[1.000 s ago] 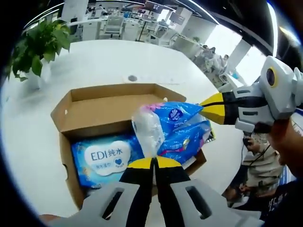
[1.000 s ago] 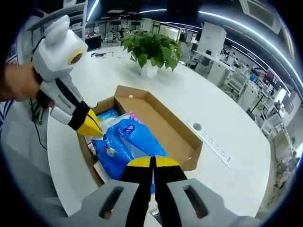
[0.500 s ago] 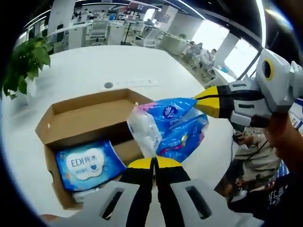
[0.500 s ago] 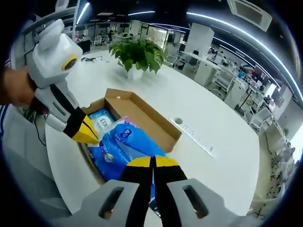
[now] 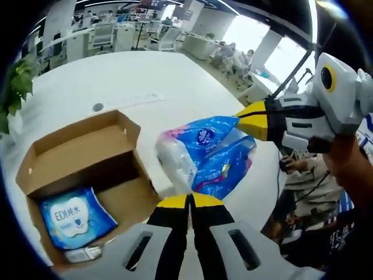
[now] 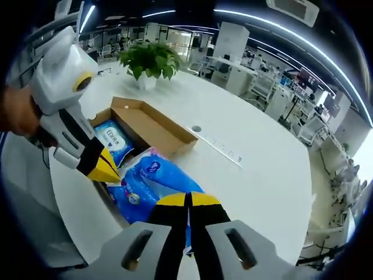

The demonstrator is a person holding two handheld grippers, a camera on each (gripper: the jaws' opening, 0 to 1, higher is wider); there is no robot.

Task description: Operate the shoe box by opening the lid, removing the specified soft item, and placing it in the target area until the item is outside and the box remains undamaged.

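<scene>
Blue tissue pack held clear of shoe box

Yellow-tipped jaws of the left gripper (image 5: 189,200) are pressed together on the clear plastic end of the blue tissue pack (image 5: 218,154), while the right gripper (image 6: 187,198) pinches its opposite end. The pack hangs between them above the white table (image 6: 256,175), beside the open cardboard shoe box (image 5: 87,154). A wet-wipes packet (image 5: 73,217) lies inside the box.
</scene>
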